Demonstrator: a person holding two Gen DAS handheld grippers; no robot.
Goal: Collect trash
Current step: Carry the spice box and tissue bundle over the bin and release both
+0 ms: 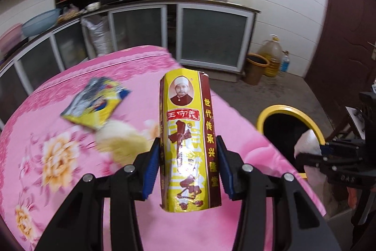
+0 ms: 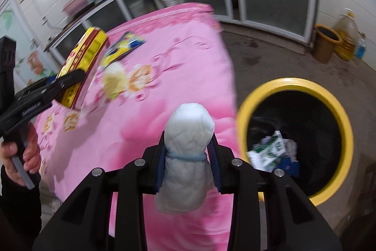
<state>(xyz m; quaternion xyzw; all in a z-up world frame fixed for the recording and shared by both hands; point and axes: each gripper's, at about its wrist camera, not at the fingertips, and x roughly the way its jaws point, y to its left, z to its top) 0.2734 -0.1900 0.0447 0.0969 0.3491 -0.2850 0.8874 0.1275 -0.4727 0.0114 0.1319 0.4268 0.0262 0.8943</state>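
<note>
Right wrist view: the pink floral tablecloth [image 2: 164, 44] covers the table; beside its edge, on the floor, stands the yellow-rimmed bin [image 2: 338, 109] holding discarded cartons. The left gripper [image 1: 188, 157] clamps an upright yellow spice box [image 1: 188, 133] above the cloth. The right gripper [image 2: 188, 154] clamps a white tied bundle [image 2: 188, 140] near the bin. A yellow-blue wrapper [image 1: 94, 107] lies on the cloth.
</note>
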